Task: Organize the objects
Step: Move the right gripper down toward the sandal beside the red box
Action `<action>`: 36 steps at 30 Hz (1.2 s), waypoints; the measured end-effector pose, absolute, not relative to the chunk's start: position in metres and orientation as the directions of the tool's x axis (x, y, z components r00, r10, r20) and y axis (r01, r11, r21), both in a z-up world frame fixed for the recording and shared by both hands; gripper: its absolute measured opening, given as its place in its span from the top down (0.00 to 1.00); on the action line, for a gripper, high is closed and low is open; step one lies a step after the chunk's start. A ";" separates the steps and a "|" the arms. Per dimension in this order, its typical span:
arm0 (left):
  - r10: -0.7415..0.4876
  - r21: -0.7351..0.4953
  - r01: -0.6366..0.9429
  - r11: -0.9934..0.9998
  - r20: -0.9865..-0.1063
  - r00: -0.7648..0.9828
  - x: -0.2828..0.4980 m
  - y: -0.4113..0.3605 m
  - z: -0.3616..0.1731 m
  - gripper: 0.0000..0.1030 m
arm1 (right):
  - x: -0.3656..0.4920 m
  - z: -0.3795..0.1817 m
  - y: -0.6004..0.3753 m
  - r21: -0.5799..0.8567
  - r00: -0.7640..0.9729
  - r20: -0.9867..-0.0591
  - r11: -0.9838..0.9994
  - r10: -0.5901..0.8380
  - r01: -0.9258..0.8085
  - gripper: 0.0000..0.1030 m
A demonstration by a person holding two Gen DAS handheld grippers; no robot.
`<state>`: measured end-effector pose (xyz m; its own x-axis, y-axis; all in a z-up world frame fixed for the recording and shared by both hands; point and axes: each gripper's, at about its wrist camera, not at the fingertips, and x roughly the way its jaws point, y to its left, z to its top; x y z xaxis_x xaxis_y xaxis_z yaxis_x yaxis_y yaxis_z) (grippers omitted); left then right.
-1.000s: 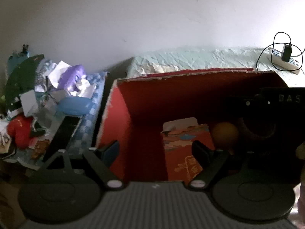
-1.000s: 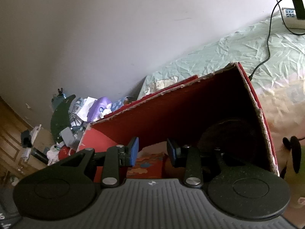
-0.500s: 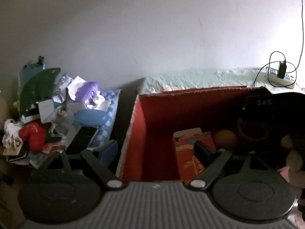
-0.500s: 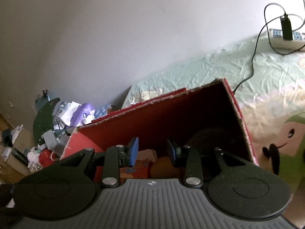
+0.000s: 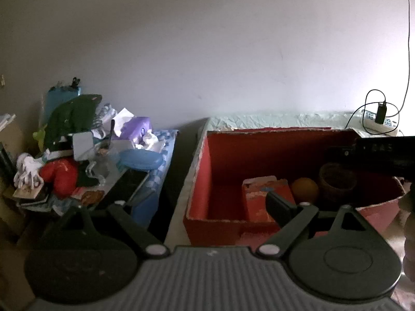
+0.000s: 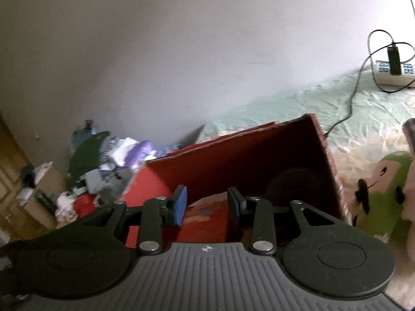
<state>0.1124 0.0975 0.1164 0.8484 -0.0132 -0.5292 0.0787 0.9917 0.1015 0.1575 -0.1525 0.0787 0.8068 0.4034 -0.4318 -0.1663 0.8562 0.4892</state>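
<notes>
1. The red box [image 5: 223, 171] is the landmark: it sits open-topped on a pale green crinkled sheet [image 6: 298, 103], which looks like a bed.
2. To its left, across a dark gap, lies a heap of clutter [image 5: 85, 153]. To its right, a green plush toy [image 6: 384, 186] lies just beside the wall, still outside the box.
3. Inside the box stand a red carton [image 5: 259, 197], an orange ball [image 5: 304, 189] beside it, and a dark bowl [image 5: 337, 181] further right.
4. The left gripper [image 5: 199, 204] hovers at the box's near wall, jaws spread wide, empty.
5. The right gripper [image 6: 207, 204] hangs over the near edge, jaws released with a moderate gap, nothing between them; this view is blurred.
6. Judged next step: fetch the plush. Approach from above, close on its body rather than a loose limb, and lift clear of the box's ragged rim before lowering it into the free floor left of the carton.
</notes>
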 end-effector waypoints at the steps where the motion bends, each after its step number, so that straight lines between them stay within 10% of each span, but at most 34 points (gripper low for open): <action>1: -0.014 0.098 0.077 0.992 -0.528 0.849 0.109 0.099 0.117 0.12 | 0.152 0.080 -0.151 0.495 0.803 -0.424 0.850 0.417 -0.180 0.63; 36: -0.054 -0.069 0.013 0.998 -0.636 0.770 0.030 0.151 0.028 0.09 | 0.087 -0.029 -0.111 0.712 0.612 -0.335 0.618 0.717 -0.334 0.64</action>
<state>0.0301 0.1514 0.0281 0.7698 -0.0539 -0.6360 0.0128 0.9975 -0.0691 0.0872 -0.1114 -0.0287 0.6117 0.7166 -0.3351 -0.3337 0.6178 0.7120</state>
